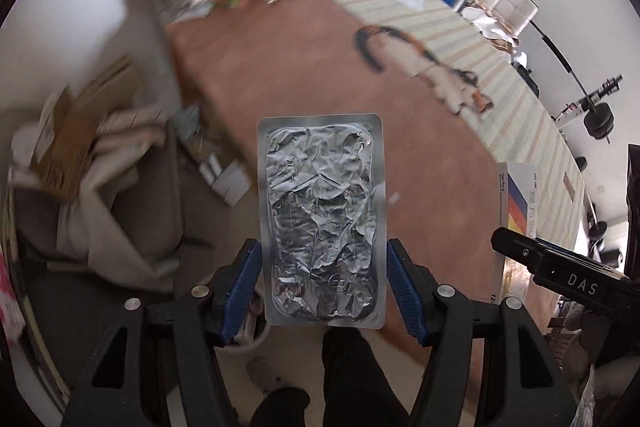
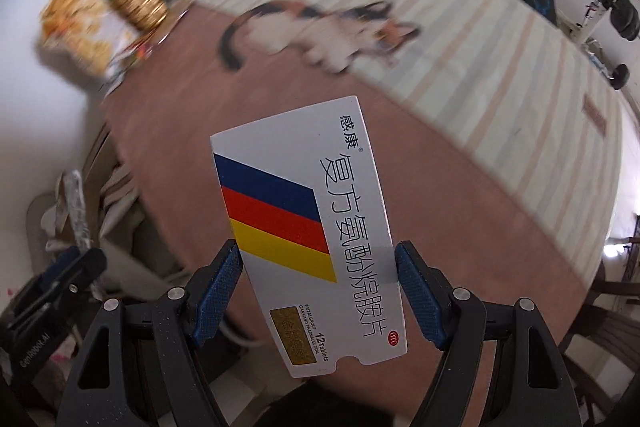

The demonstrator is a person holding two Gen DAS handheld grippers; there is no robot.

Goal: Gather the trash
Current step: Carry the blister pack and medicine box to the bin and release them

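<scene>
The left tool (image 1: 323, 285) clamps a foil blister pack (image 1: 322, 223); the right tool (image 2: 318, 291) clamps a medicine box (image 2: 308, 227). Keep both grips firm, carry each level to the bin.

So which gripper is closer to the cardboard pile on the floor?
Left. The left gripper, shut on the foil blister pack, hangs beside the cardboard pile. The right gripper, holding the medicine box, is farther over the table.
</scene>
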